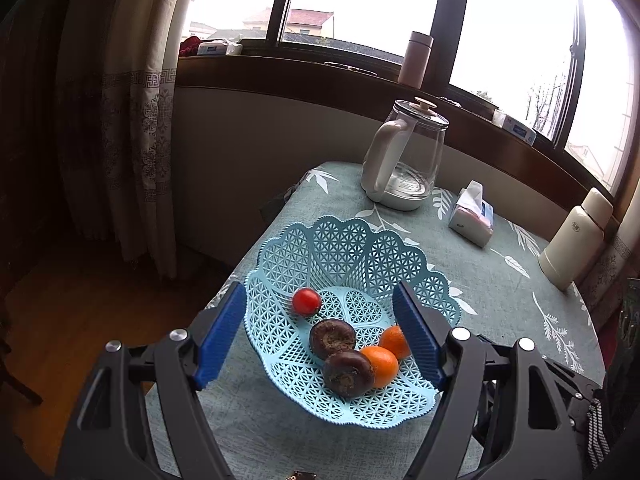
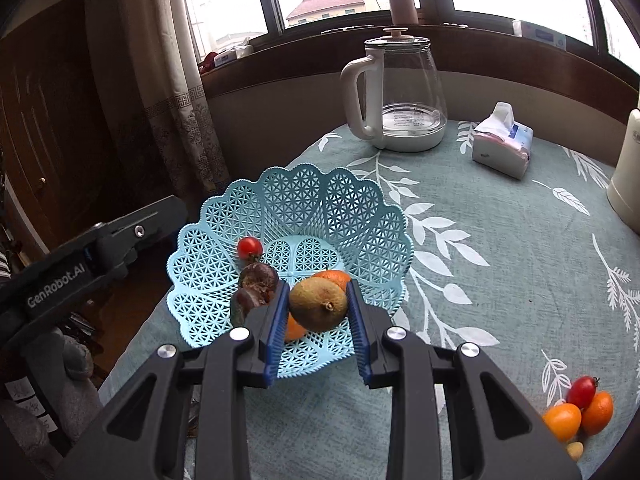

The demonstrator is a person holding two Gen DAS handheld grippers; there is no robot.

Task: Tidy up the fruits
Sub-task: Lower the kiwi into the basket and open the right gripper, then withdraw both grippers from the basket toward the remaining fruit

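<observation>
Leaf-print counter [image 2: 500,264] by window | right gripper [image 2: 318,308] clamps brown-green fruit [image 2: 318,304] over blue basket [image 2: 360,216] | lower gently, then release | left gripper [image 1: 320,332] wide, empty

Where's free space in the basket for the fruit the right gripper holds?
Far half of the light-blue lattice basket is bare, beyond the red cherry tomato. The near side is crowded: dark purple fruits and orange citrus. The right gripper holds a brown-green fruit.

I saw a glossy plastic lattice basket [image 2: 320,200], a matt woven tablecloth [image 2: 500,280], a clear glass kettle [image 2: 412,92], and ribbed blue pads [image 1: 218,344].
</observation>
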